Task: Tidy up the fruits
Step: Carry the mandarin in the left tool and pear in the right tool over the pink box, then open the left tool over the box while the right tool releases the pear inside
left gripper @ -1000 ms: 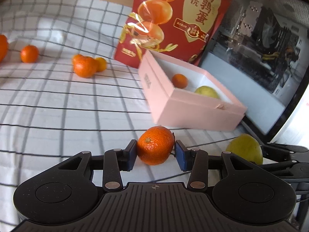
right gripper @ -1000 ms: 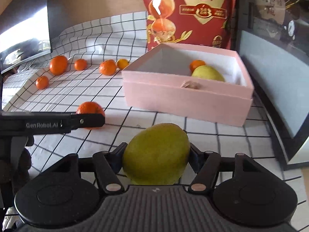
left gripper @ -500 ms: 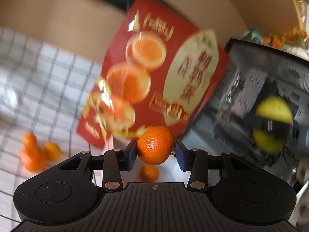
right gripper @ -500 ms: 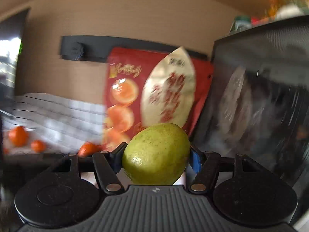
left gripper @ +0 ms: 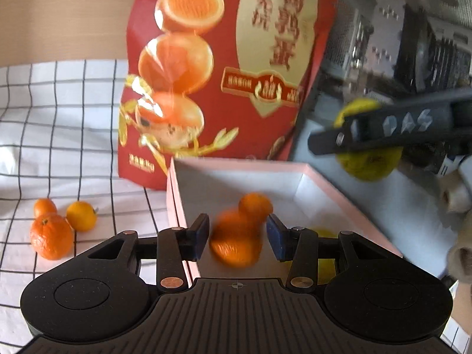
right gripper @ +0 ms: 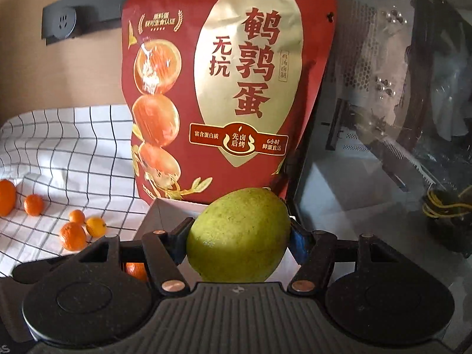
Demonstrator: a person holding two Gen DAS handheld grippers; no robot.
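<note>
My left gripper [left gripper: 237, 237] hangs over the near left part of the open pink box [left gripper: 354, 206], shut on an orange mandarin [left gripper: 236, 242]. That mandarin looks smeared and sits level with the pads. Inside the box lie a small mandarin [left gripper: 255, 203] and a yellow-green fruit [left gripper: 324, 234], half hidden by my finger. My right gripper [right gripper: 239, 236] is shut on a large green-yellow fruit [right gripper: 239, 236]. From the left wrist view that fruit [left gripper: 368, 168] hangs above the box's far right corner, behind one of the right gripper's fingers [left gripper: 383, 126].
A tall red snack bag [right gripper: 221, 103] stands right behind the box. A glass-sided computer case [right gripper: 398, 118] closes off the right. Several loose mandarins [left gripper: 51, 236] lie on the checked cloth [left gripper: 59, 118] to the left.
Both grippers have lifted their fruit off the cloth and carried it up to the box. The mandarin now sits lower between the left pads and is smeared.
</note>
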